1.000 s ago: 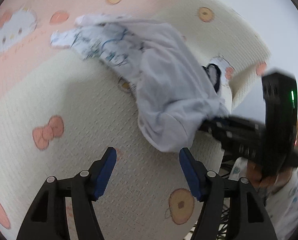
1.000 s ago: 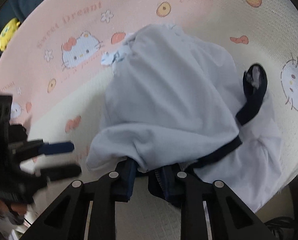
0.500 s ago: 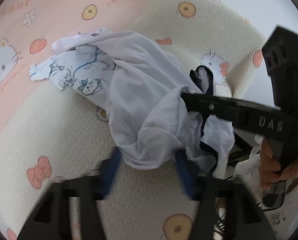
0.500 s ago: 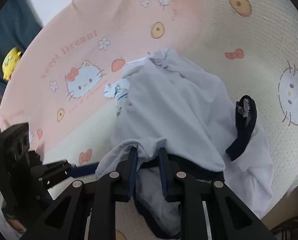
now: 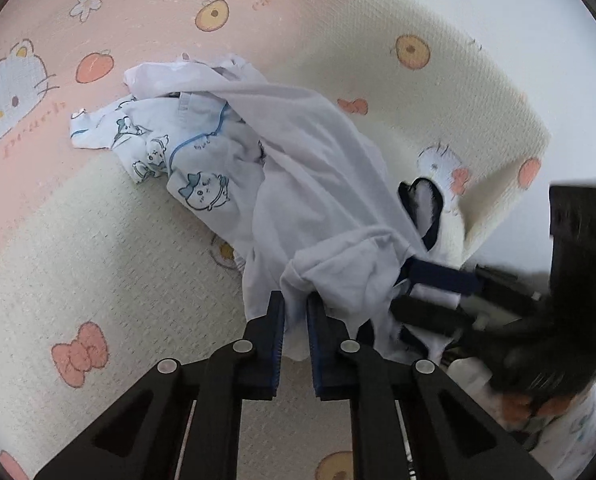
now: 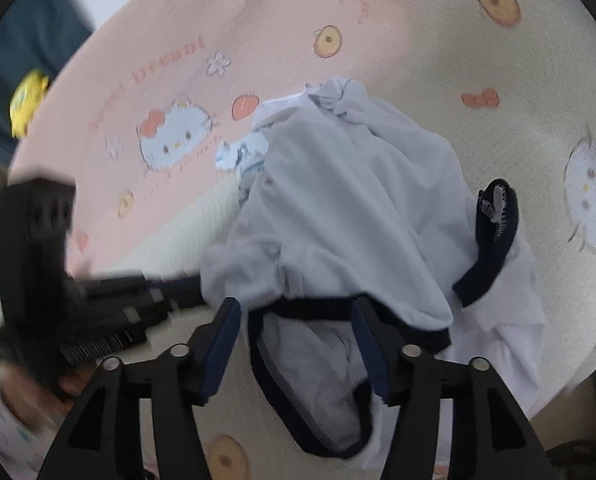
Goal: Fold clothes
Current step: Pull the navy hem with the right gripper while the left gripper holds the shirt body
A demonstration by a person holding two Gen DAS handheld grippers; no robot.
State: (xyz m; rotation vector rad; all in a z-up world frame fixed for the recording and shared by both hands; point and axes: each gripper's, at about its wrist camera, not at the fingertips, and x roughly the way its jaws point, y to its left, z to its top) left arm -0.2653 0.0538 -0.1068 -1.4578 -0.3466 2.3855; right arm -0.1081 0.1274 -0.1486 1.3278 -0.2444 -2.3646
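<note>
The left tongs [image 5: 296, 306] are clamped on a bunched fold of the white shirt [image 5: 318, 184], at the edge of the shirt nearest to the camera. Their blue pads have just been closing, and the cloth is pinched between them.

The right tongs [image 6: 298, 312] stand apart. They have just been opening, and the dark-trimmed edge of the shirt [image 6: 338, 200] lies between the two fingers, but the pads do not press it.

The shirt lies crumpled on a blanket [image 5: 98, 240] that is pink and cream, with cat faces, bows and round biscuits printed on it. Its dark blue collar [image 6: 494, 236] curls up on the right side in the right wrist view. Under the shirt, on the far left side, a second garment [image 5: 170, 148] with small cartoon figures and blue piping shows partly.

In the left wrist view the right tongs appear blurred at the right edge, close to the shirt's dark hem. A hand [image 5: 534, 404] holds them from below.
</note>
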